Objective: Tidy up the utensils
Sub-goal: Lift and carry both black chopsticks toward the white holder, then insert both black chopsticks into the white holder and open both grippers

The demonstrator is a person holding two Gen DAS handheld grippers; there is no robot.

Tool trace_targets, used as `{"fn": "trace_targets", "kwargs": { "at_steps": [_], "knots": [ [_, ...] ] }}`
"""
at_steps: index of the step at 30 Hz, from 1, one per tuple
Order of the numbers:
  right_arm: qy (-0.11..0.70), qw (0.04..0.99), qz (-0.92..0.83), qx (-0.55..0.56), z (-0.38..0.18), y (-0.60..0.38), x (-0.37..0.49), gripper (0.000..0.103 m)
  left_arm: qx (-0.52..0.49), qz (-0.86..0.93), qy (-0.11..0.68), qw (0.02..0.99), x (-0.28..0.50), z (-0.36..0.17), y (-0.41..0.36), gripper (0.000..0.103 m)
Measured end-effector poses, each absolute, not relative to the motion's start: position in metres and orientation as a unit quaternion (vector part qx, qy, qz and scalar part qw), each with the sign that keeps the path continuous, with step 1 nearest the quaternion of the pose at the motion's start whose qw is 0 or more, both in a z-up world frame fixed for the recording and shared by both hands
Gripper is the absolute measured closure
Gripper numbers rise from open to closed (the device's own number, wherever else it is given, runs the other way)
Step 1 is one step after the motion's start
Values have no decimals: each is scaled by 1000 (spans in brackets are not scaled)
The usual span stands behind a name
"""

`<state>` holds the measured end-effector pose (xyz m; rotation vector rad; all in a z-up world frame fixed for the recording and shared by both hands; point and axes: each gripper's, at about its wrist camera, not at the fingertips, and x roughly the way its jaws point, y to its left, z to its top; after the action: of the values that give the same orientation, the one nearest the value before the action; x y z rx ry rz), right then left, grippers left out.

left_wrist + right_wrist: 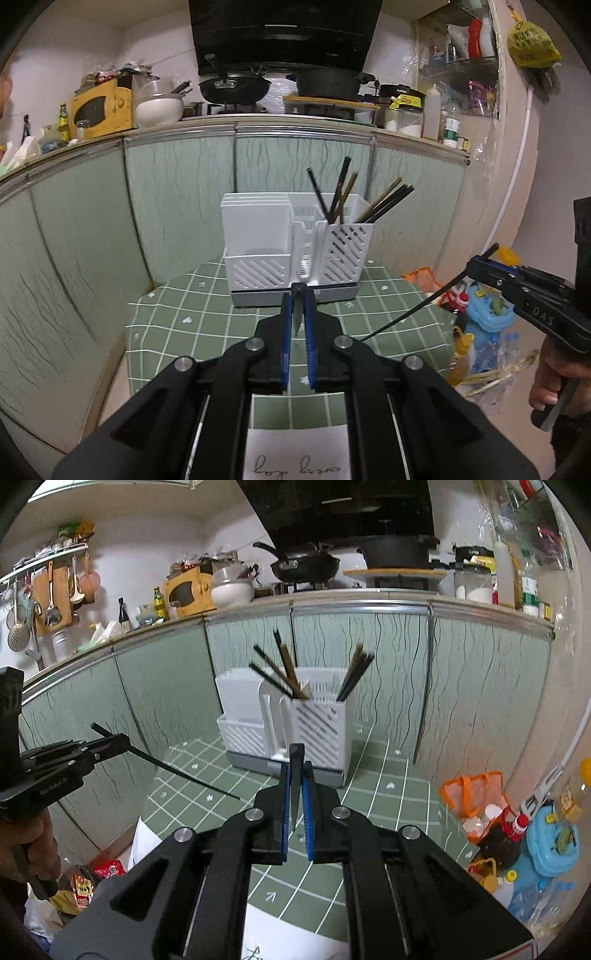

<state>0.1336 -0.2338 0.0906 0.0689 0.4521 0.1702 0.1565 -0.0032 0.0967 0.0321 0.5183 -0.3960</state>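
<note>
Chopstick [424, 301] in right gripper [471, 264] slants tip-down toward table [207, 332].

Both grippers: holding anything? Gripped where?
Each holds one dark chopstick. Left gripper is shut on its chopstick near the thick end; right gripper likewise on its chopstick. Thin tips hang free.

White slotted utensil holder [295, 240] upright on green tablecloth — dark chopsticks [343, 195] leaning inside.
</note>
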Motion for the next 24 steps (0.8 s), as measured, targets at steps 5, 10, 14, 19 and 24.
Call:
{"fn": "trace_targets", "kwargs": {
  "at_steps": [5,10,14,19,24],
  "knots": [
    [213,972,90,36,115,-240,137,97,13,-223,257,940,165,123,-12,95],
    [204,975,87,30,142,-247,144,97,30,-241,241,940,175,152,-31,95],
    [194,977,85,24,164,-252,152,97,33,-252,232,939,185,174,-46,95],
    [180,980,81,16,194,-257,163,97,34,-268,219,938,199,198,-69,95],
    [167,983,80,17,222,-262,177,97,44,-276,208,937,214,219,-90,95]
  ]
}}
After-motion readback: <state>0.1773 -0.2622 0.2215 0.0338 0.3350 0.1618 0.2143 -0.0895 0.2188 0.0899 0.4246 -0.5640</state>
